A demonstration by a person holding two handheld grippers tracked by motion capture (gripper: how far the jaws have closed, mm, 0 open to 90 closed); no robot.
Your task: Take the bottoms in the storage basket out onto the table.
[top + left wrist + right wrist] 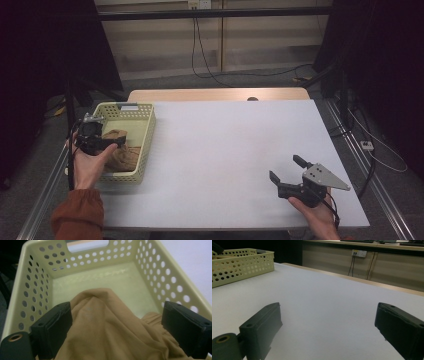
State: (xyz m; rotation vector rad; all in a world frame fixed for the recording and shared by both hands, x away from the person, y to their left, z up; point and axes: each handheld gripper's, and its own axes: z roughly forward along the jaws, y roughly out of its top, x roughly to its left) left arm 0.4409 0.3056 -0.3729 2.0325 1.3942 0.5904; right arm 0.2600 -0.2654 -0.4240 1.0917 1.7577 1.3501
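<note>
A tan cloth lies bunched in the near end of a pale yellow perforated basket at the table's left. My left gripper hangs over the basket's near left side. In the left gripper view its jaws stand wide apart, one on each side of the cloth, so this gripper is open. The basket's far floor is bare. My right gripper is held just above the table near the front right corner. It is open, with only white tabletop between its jaws.
The white table stretches between basket and right gripper. The basket sits far off in the right gripper view. Behind the table are a wooden strip, floor cables and dark stands at both sides.
</note>
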